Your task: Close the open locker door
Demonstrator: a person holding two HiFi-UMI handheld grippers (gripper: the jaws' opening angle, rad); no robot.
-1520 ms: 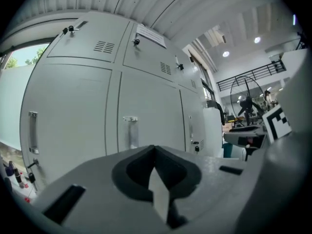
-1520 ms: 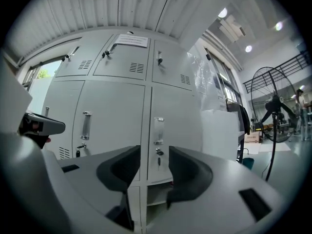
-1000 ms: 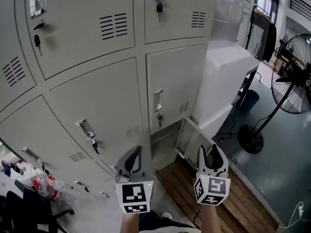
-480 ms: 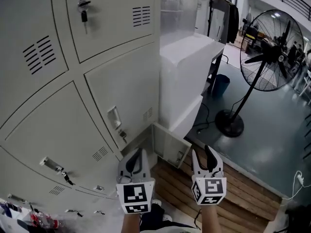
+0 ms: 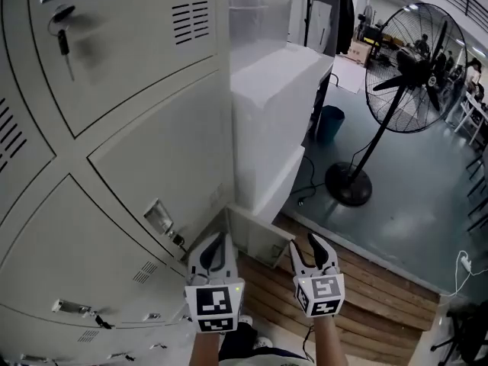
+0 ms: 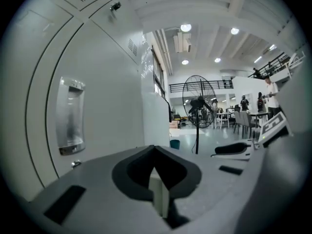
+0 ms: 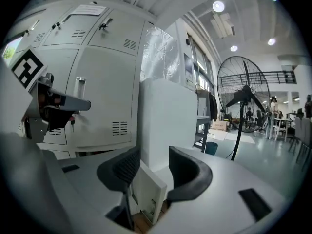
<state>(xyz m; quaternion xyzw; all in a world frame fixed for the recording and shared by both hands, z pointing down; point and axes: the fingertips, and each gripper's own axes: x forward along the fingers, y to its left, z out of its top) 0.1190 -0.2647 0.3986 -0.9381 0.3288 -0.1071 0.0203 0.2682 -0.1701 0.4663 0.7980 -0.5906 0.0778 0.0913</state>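
The open locker door (image 5: 258,239) is seen in the head view at the bottom of the bank of grey lockers (image 5: 114,166), at its right-hand end, swung outward over the wooden boards (image 5: 351,303) and just below a large white block (image 5: 274,113) that stands against the lockers' side. Both grippers are held low in front of it, apart from each other and pointed toward it. The left gripper (image 5: 219,236) is held with its jaws brought together at the tips and nothing pinched between them, as its own view (image 6: 155,149) shows. The right gripper (image 5: 303,244) is held with its jaws spread; in its own view (image 7: 153,152) the door (image 7: 146,186) is framed in the gap between them, with neither pad pressed on it. A key (image 5: 63,43) is left hanging in an upper locker, and a standing fan (image 5: 412,67) is placed well off to the right on the grey floor.
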